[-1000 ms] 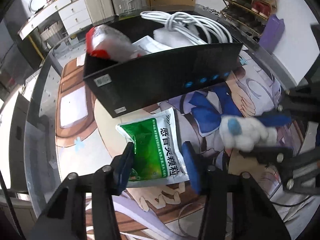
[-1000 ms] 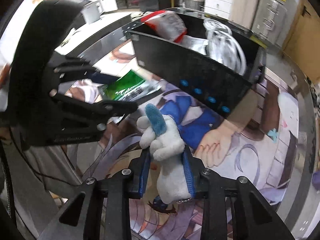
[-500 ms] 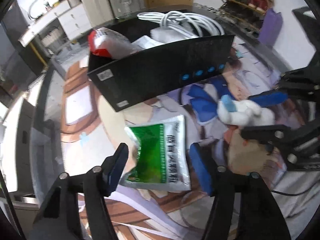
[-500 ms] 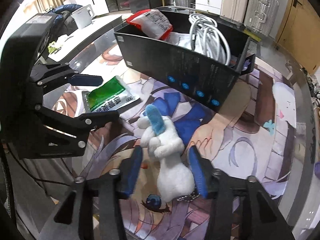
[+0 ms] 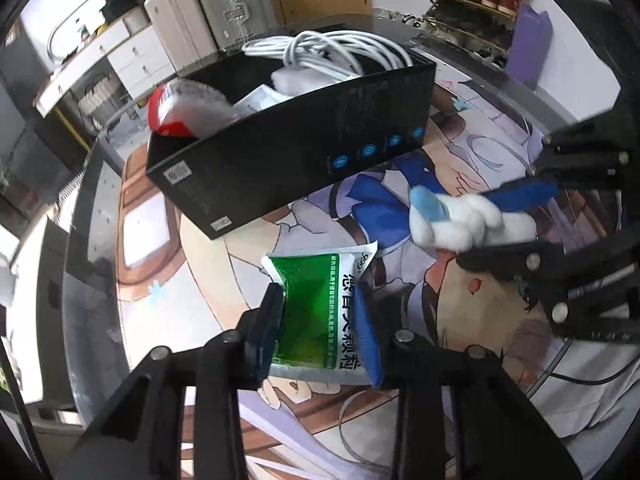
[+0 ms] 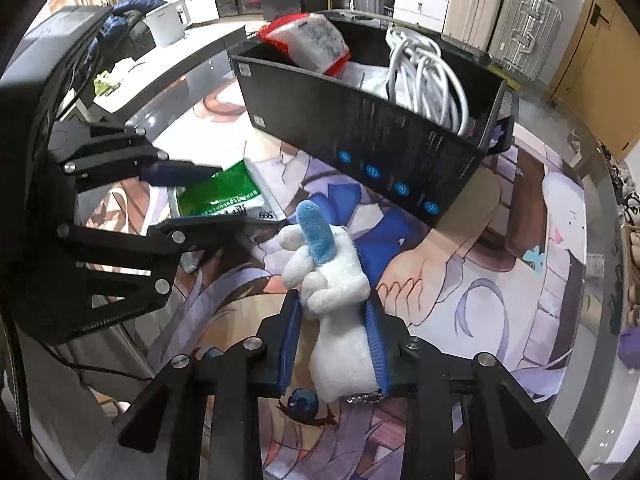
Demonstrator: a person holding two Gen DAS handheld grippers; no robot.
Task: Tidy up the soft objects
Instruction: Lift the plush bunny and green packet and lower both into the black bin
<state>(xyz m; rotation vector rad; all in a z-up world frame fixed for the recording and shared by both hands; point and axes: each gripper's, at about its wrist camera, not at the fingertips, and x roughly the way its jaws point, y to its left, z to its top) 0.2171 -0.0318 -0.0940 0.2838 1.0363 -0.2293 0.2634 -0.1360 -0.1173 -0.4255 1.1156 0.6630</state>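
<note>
Left claw (image 5: 320, 320) has just closed and now pinches the green sachet (image 5: 316, 304); right claw (image 6: 334, 340) has closed around the white plush toy (image 6: 336, 300). Lift both clear, toward the black box (image 6: 360, 136) at twelve o'clock.

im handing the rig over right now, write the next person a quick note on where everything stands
Left tongs: jaws have just been closing, now pinching the green sachet, which looks partly lifted off the printed mat.
Right tongs: jaws have just been closing, clamped on the white plush toy over the mat.
Black box stands behind both, already holding a white cable coil and a red and white pouch.
Done: both items gripped.
Left: carry the sachet and plush into the box, then release.
</note>
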